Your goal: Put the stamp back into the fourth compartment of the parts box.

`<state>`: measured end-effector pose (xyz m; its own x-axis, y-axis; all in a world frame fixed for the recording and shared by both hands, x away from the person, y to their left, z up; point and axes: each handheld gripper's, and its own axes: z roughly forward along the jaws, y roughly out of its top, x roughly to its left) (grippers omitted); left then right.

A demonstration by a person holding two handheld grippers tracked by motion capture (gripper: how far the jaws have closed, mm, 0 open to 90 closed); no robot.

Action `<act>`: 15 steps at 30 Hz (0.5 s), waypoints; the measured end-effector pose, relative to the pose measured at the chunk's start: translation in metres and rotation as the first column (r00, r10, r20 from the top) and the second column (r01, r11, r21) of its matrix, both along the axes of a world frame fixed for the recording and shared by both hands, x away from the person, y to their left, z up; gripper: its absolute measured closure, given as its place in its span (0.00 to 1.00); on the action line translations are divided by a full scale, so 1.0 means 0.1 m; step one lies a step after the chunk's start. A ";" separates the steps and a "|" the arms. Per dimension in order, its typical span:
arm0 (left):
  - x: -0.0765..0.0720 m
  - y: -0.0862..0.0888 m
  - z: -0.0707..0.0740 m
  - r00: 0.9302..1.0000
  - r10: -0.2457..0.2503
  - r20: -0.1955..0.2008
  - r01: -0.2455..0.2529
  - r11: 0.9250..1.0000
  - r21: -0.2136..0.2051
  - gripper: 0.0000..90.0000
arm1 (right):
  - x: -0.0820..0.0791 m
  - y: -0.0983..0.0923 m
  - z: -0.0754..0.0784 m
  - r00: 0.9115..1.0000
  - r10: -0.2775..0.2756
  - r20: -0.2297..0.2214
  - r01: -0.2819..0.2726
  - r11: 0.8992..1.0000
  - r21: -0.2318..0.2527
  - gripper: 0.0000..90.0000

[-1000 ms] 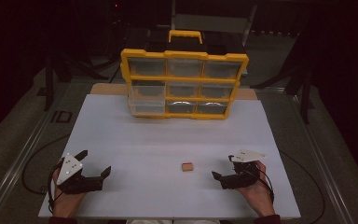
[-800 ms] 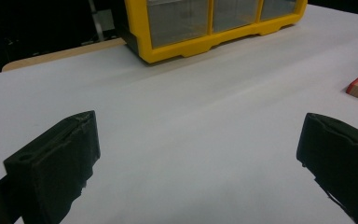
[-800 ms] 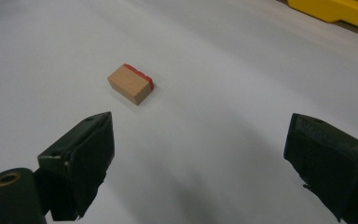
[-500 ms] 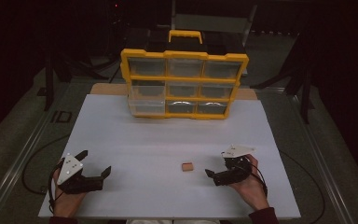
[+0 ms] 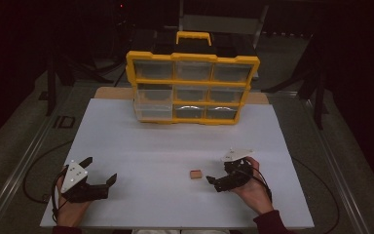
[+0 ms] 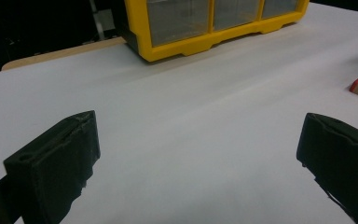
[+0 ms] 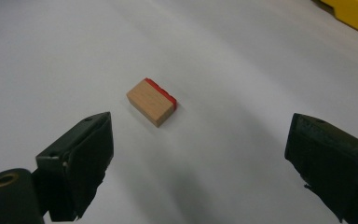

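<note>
Right claw (image 7: 198, 154) gapes at wooden block (image 7: 151, 101), far end hidden.

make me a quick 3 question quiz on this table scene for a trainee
1. True or false: the right gripper already clamps the wooden block.
2. Which gripper is nearer the block? A) left gripper B) right gripper
3. Fill in: the block has one ___ coloured face.

Key:
1. False. Its fingers stand wide apart, and the block lies on the white table ahead of them, untouched.
2. B. The left gripper rests open near the table's left front corner.
3. Red.
</note>
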<state>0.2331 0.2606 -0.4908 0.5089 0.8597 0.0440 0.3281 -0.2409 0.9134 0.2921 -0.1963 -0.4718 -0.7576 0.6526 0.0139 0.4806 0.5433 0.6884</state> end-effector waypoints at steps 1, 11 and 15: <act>0.00 0.00 0.00 1.000 -0.001 0.000 0.001 1.000 0.002 0.00 | 0.01 0.02 0.00 1.000 0.007 -0.005 -0.007 1.000 -0.006 0.09; 0.00 -0.01 -0.01 1.000 -0.001 0.000 0.001 1.000 0.003 0.00 | 0.09 0.28 -0.06 0.997 0.064 -0.046 -0.067 0.995 -0.079 0.09; 0.01 -0.02 -0.01 1.000 -0.002 0.000 0.002 1.000 0.004 0.00 | 0.15 0.35 -0.06 0.996 0.074 -0.047 -0.078 0.993 -0.090 0.09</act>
<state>0.2337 0.2591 -0.4918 0.5102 0.8587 0.0472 0.3279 -0.2450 0.9124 0.3074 -0.1614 -0.4780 -0.8053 0.5928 -0.0098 0.4634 0.6396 0.6134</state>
